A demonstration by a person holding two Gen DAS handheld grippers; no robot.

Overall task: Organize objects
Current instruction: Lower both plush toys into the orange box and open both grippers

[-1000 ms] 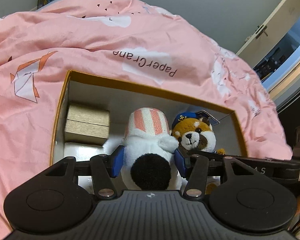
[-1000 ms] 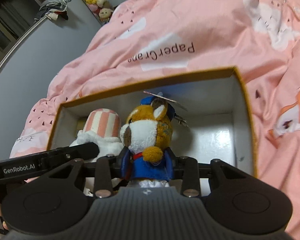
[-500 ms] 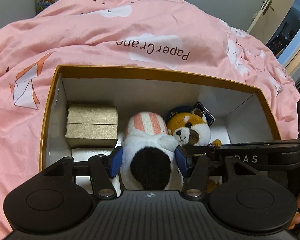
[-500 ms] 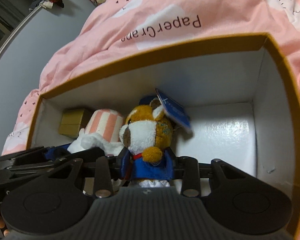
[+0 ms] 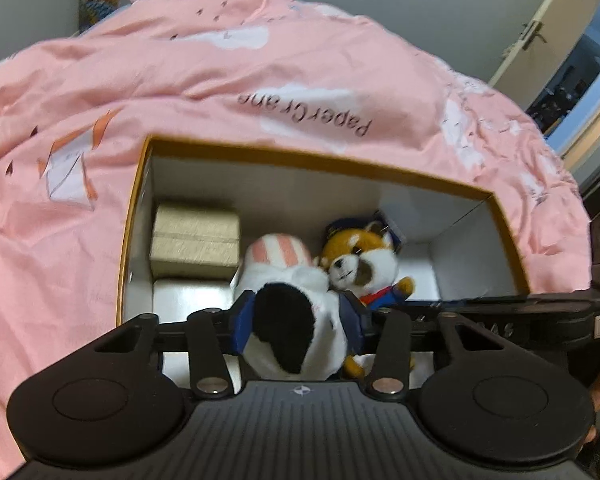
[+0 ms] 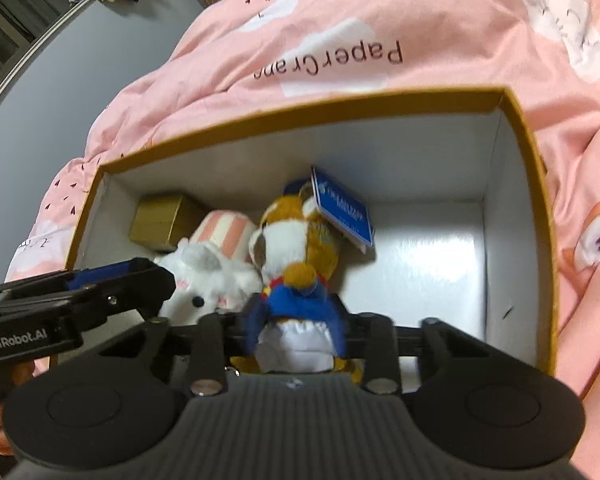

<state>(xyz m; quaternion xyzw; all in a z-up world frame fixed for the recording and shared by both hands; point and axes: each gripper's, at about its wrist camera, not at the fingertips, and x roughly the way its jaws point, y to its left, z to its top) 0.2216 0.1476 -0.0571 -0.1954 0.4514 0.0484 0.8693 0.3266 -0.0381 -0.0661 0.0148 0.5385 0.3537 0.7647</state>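
**Plush toys, gripped low, over the box**

Plush gives under pressure: both toys look light, soft and unbreakable, so a hold across the body suits them. The left gripper (image 5: 296,322), whose jaws have just been closing, squeezes the white toy (image 5: 288,308) at its belly. The right gripper (image 6: 296,324), also just closing, pinches the fox (image 6: 296,264) at its blue coat. Both toys sit inside the box (image 6: 516,120), beside a gold case (image 5: 194,240). A dangling tag (image 6: 342,206) could snag.
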